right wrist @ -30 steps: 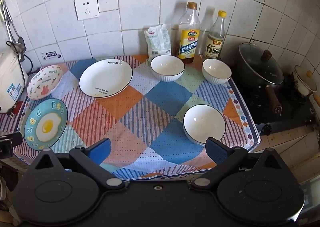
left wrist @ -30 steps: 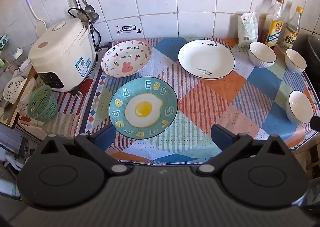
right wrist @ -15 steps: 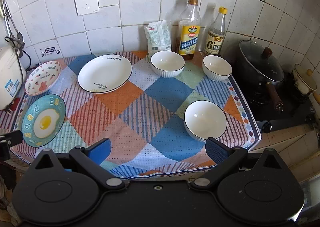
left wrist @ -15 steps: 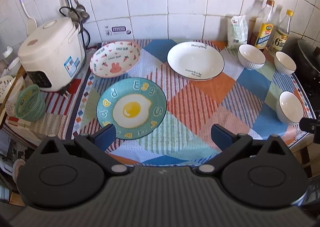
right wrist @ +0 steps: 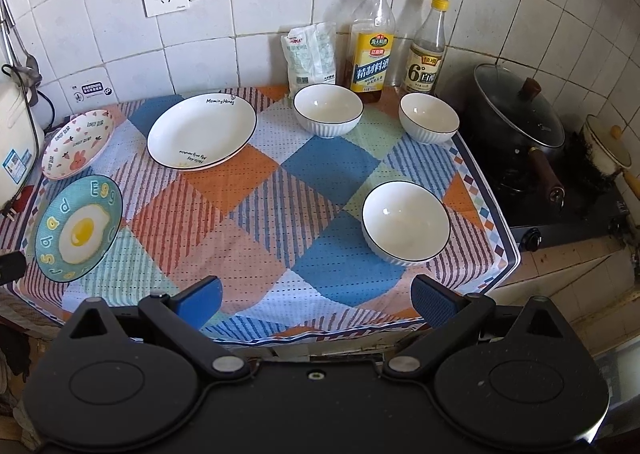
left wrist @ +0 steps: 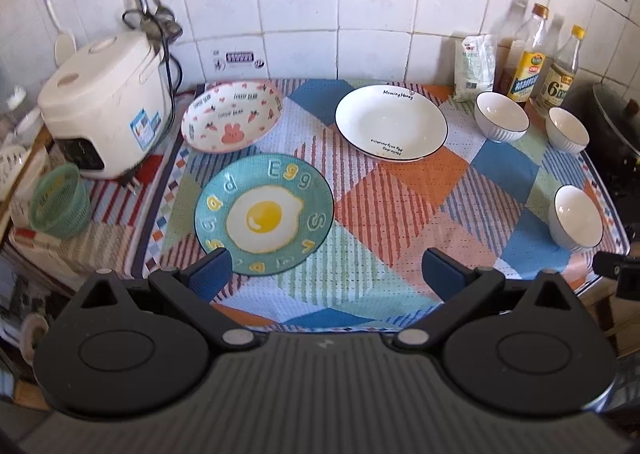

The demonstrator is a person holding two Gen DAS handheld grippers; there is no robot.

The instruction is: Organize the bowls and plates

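Note:
Three plates lie on the patchwork cloth: a teal egg plate [left wrist: 264,213] [right wrist: 78,228] at the front left, a pink rabbit plate [left wrist: 232,115] [right wrist: 78,143] behind it, and a white plate [left wrist: 390,121] [right wrist: 202,129] at the back middle. Three white bowls stand to the right: two at the back [right wrist: 328,109] [right wrist: 429,117] and one at the front [right wrist: 406,221] [left wrist: 578,215]. My left gripper [left wrist: 324,274] is open and empty, just in front of the egg plate. My right gripper [right wrist: 316,300] is open and empty, in front of the near bowl.
A white rice cooker [left wrist: 104,101] and a green basket [left wrist: 60,201] stand left of the cloth. Two bottles [right wrist: 370,41] [right wrist: 426,49] and a white bag [right wrist: 310,53] line the back wall. A lidded black pot [right wrist: 520,117] sits on the stove at the right.
Both grippers have drawn back and risen a little from the counter, so more of the scene shows. No plate or bowl has moved.

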